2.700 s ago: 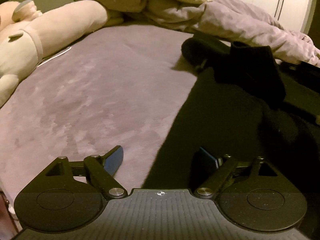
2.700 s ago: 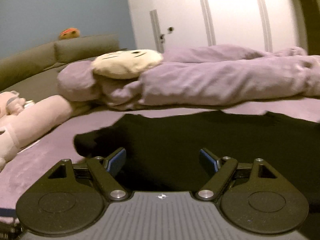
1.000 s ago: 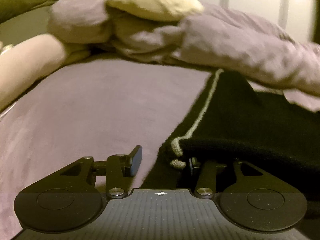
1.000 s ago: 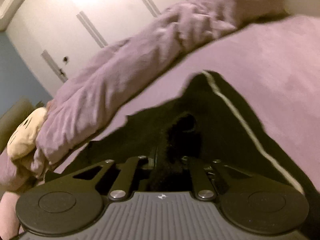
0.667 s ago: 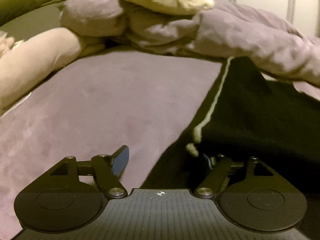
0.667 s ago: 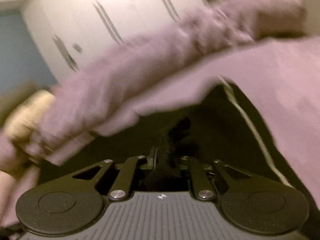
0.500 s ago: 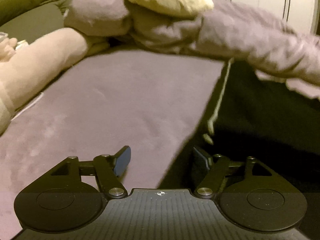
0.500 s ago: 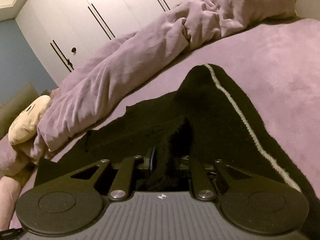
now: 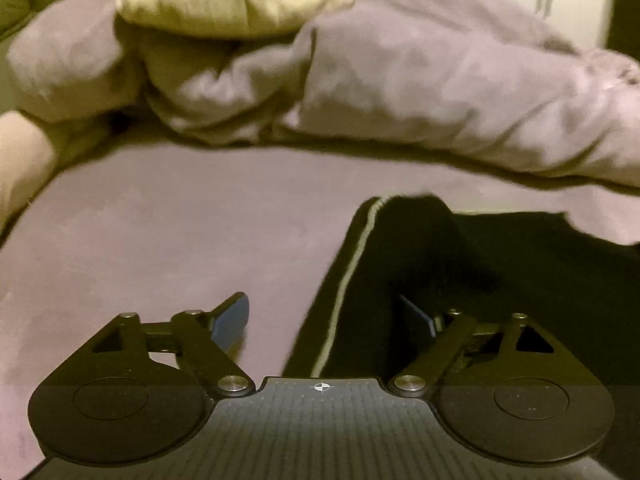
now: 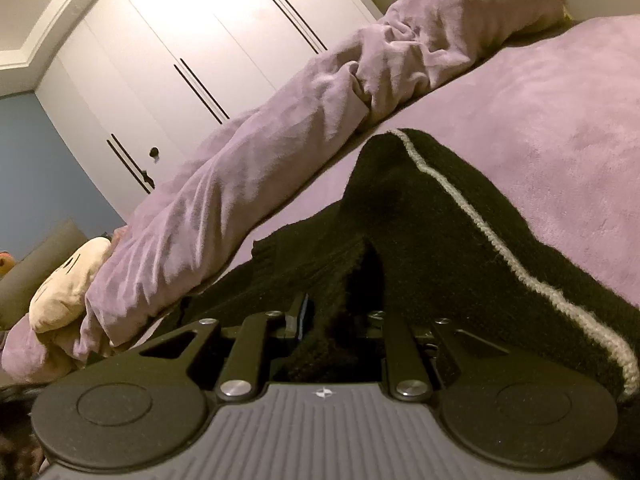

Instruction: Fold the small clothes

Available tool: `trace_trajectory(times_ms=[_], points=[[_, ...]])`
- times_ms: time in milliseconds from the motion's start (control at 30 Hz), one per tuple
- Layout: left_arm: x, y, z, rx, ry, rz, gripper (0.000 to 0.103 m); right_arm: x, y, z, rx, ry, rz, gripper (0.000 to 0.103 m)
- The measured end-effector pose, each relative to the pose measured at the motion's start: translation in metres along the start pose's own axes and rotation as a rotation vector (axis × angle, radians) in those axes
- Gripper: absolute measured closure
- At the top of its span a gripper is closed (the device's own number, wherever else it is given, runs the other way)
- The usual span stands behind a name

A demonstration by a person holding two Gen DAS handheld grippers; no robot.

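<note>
While your right claw [image 10: 340, 326] pinched a bunched fold of the black knit garment [image 10: 440, 232], your left claw [image 9: 324, 320] stood wide, its jaws having just been opening, with only the garment's left edge lying between them and neither pad pressing on it. No container showed in either view. The garment lay on the purple bed [image 9: 160, 232], part of it raised in a ridge that ran away from your right claw, and a pale stripe [image 10: 480, 224] followed its border.

In the left wrist view that stripe ran up from between the fingers toward a far corner of the cloth; to its left the bed cover lay bare and flat, giving you free room on that side. Ahead, the crumpled purple blanket [image 9: 440, 80] closed off the far edge of the bed, with a cream plush cushion [image 9: 236, 0] resting on top of it, and the blanket's hem overlapped the garment's far right part.

The right wrist view showed you what the left did not: the white wardrobe doors [image 10: 180, 48] with dark handles, a blue wall, and bare bed to the right of the stripe. The left view was blurred; a pale plush shape [image 9: 20, 160] sat at its left border.
</note>
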State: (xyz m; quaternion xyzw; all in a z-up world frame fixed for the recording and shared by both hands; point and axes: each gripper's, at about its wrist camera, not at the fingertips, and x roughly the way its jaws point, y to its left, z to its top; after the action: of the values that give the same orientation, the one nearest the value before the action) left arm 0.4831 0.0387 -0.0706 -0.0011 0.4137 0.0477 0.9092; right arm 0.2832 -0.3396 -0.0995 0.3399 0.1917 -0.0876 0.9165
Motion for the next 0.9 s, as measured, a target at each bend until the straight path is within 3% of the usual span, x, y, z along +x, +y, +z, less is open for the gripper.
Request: trace_trajectory(times_ms=[67,133,200,267,367,567,700,800,900], points=[[0.014,-0.007,0.001,0.008,-0.019,0.035,0.016,0.001,-0.002,-0.001,0.001,-0.006,0.012,0.086],[0.018,-0.021,-0.004,0.105,-0.118,0.128,0.006,0.001,-0.002,-0.002,-0.005,-0.008,0.014,0.086],[0.023,-0.035,-0.012,0.222,-0.185,0.193,0.006,-0.001,0.001,-0.002,-0.018,-0.016,0.009,0.087],[0.024,-0.037,-0.014,0.230,-0.201,0.211,0.005,-0.007,0.002,-0.001,-0.021,-0.053,0.009,0.088],[0.016,-0.026,-0.013,0.162,-0.168,0.185,0.004,-0.013,-0.011,0.002,0.049,-0.112,-0.022,0.089],[-0.027,0.013,-0.048,0.072,-0.095,0.114,0.004,-0.005,-0.012,0.005,0.046,-0.073,-0.050,0.086],[-0.058,0.024,-0.093,0.086,-0.104,0.086,0.004,-0.006,-0.016,0.007,0.078,-0.055,0.046,0.058],[-0.087,0.033,-0.108,0.086,-0.116,0.075,0.005,-0.014,-0.002,0.012,0.049,-0.003,0.034,0.048],[-0.109,0.046,-0.126,0.020,-0.060,0.014,0.005,-0.023,0.012,0.011,0.020,0.028,0.006,0.046]])
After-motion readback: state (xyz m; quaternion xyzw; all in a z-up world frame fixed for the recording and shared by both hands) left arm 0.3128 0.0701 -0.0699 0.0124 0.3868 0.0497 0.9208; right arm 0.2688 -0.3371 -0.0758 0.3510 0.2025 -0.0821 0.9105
